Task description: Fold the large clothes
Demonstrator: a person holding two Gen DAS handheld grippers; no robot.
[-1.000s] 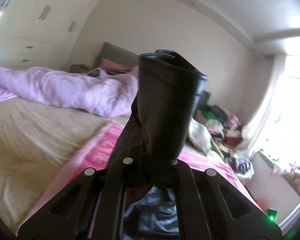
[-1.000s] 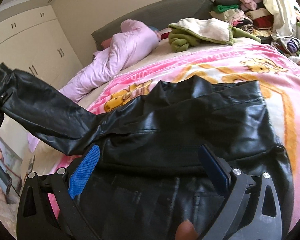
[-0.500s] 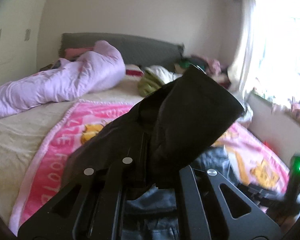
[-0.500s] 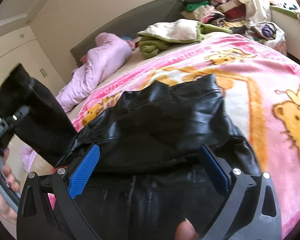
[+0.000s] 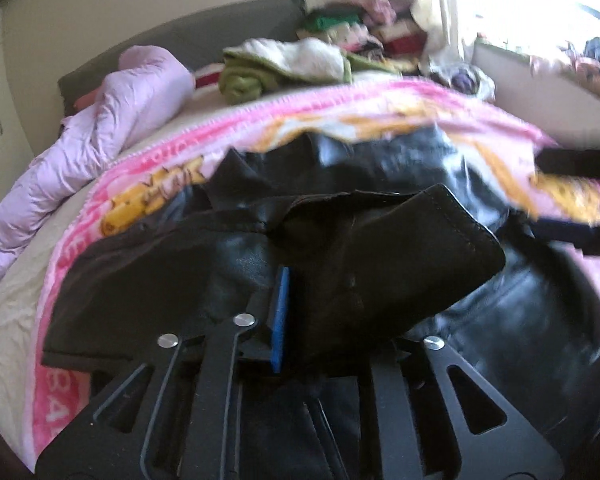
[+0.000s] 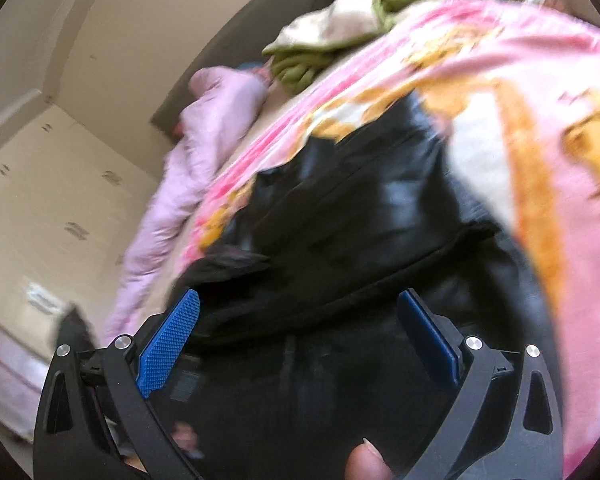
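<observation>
A pink blanket [image 5: 340, 120] fills mid-frame, the black jacket [image 5: 520, 320] spread on it, centre to lower right. The left gripper [image 5: 316, 312], jaws just easing apart, has the sleeve [image 5: 380, 248] between them. The right gripper [image 6: 300, 336] gapes wide above the jacket.

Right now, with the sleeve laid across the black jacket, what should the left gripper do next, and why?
Probably finish opening and back away: the left gripper has just been opening, and the sleeve, still between its jaws, already lies over the jacket.
</observation>
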